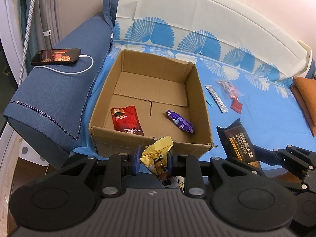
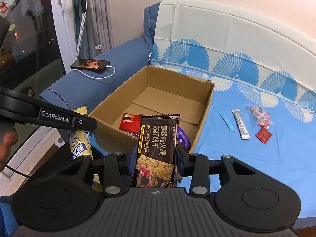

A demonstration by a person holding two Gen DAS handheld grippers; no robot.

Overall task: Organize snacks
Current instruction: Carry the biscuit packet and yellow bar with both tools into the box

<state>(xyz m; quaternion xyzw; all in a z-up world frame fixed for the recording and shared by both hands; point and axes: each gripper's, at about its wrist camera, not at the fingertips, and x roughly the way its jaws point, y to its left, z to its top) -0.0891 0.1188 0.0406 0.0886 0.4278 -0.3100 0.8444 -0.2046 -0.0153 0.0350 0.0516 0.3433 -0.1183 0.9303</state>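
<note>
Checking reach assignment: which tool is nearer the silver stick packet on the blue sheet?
Right. The right tool, shut on the black cracker pack, is beside the box on the silver stick packet's side; the left tool is before the box's front wall, farther off.

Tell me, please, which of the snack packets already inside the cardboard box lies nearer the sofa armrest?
The red foil packet, lying at the box's armrest-side near corner; the purple wrapped bar lies toward the opposite wall.

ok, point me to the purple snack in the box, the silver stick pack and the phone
purple snack (image 1: 180, 121), left wrist view, middle of the wrapper.
silver stick pack (image 2: 241, 125), right wrist view, middle of its length.
phone (image 1: 56, 56), left wrist view, centre of the lit screen.
</note>
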